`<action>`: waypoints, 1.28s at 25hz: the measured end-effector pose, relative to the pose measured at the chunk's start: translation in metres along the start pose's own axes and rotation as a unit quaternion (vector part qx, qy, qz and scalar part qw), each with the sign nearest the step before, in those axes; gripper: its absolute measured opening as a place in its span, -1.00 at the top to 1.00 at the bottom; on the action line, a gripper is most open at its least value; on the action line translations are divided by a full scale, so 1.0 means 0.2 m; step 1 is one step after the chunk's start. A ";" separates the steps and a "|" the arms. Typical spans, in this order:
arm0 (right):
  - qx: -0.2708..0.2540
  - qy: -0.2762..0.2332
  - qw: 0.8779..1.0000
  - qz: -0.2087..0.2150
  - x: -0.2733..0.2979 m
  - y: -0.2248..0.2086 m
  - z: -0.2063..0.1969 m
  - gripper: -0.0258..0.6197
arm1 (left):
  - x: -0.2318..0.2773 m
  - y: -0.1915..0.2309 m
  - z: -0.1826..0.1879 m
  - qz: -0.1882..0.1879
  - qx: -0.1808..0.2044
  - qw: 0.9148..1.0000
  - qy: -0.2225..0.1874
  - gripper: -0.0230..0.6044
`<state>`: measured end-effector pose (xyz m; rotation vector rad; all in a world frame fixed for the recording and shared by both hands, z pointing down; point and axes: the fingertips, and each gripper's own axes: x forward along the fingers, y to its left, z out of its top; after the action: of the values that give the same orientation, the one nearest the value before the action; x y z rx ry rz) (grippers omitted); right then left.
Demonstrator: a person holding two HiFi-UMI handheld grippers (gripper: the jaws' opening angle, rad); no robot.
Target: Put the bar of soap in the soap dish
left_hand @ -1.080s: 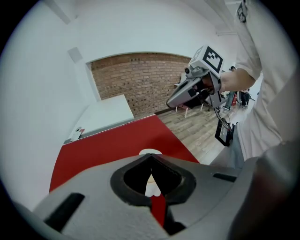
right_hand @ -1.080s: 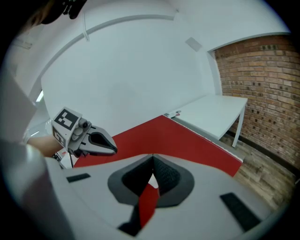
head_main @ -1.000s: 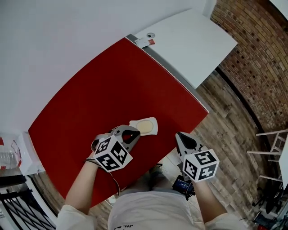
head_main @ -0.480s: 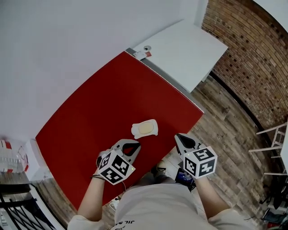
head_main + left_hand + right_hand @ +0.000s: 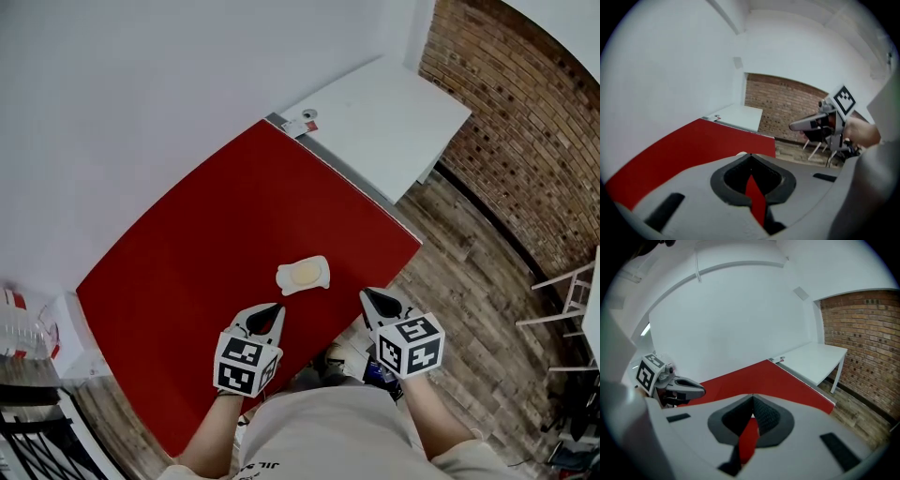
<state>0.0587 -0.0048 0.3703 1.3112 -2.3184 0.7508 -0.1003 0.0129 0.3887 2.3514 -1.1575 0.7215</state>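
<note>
Two tongs hang clenched and empty at the lower middle of the head view. These are the left tongs point(image 5: 270, 313) and the right tongs point(image 5: 374, 298), and each gripper view shows grey jaws pressed tip to tip with nothing between them. We judge they are held back near the lower edge of the worktop point(image 5: 187, 253) because nothing is left for them to carry.

The bar of soap point(image 5: 304, 273), a pale yellow rounded oblong, seems to lie inside the soap dish point(image 5: 322, 266). It is small in the head view, so we would not swear that it sits flat. The dish is a shallow white tray with soft corners, probably smooth plastic or ceramic. It sits just above the left tongs in the frame, apart from them.

The worktop is a flat matte red sheet. The pads point(image 5: 766, 416) are dark and ribbed, made to bite on slippery things. At upper right are a white table point(image 5: 394, 122), a rough brick wall point(image 5: 525, 112) and a worn wooden floor point(image 5: 469, 281).
</note>
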 end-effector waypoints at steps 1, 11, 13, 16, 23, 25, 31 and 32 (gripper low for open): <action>0.001 0.002 1.000 -0.001 0.00 0.01 -0.01 0.91 | -0.01 0.00 -0.01 0.012 -0.032 0.999 -0.011 0.90; 0.001 0.003 1.000 0.013 -0.01 0.11 -0.03 0.91 | -0.04 -0.02 -0.04 0.093 -0.118 0.988 -0.042 0.90; -0.012 0.010 1.000 0.017 -0.02 0.13 -0.04 0.91 | -0.04 -0.02 -0.03 0.094 -0.113 0.988 -0.043 0.90; -0.024 0.013 1.000 0.015 -0.02 0.13 -0.05 0.91 | -0.03 -0.04 -0.03 0.092 -0.103 0.990 -0.042 0.90; -0.017 0.013 1.000 0.016 -0.04 0.12 -0.05 0.91 | -0.03 -0.06 -0.03 0.087 -0.094 0.991 -0.038 0.90; -0.017 0.012 1.000 0.015 -0.05 0.11 -0.04 0.91 | -0.03 -0.07 -0.03 0.086 -0.093 0.991 -0.037 0.90; -0.014 0.007 1.000 0.011 -0.07 0.10 -0.04 0.91 | -0.03 -0.07 -0.03 0.081 -0.088 0.992 -0.037 0.90; -0.014 0.007 1.000 0.012 -0.07 0.10 -0.04 0.91 | -0.03 -0.07 -0.03 0.081 -0.089 0.992 -0.036 0.90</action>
<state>0.0479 0.0175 0.3639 1.2650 -2.3288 0.7290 -0.0944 0.0279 0.3874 2.1705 -1.3951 0.5644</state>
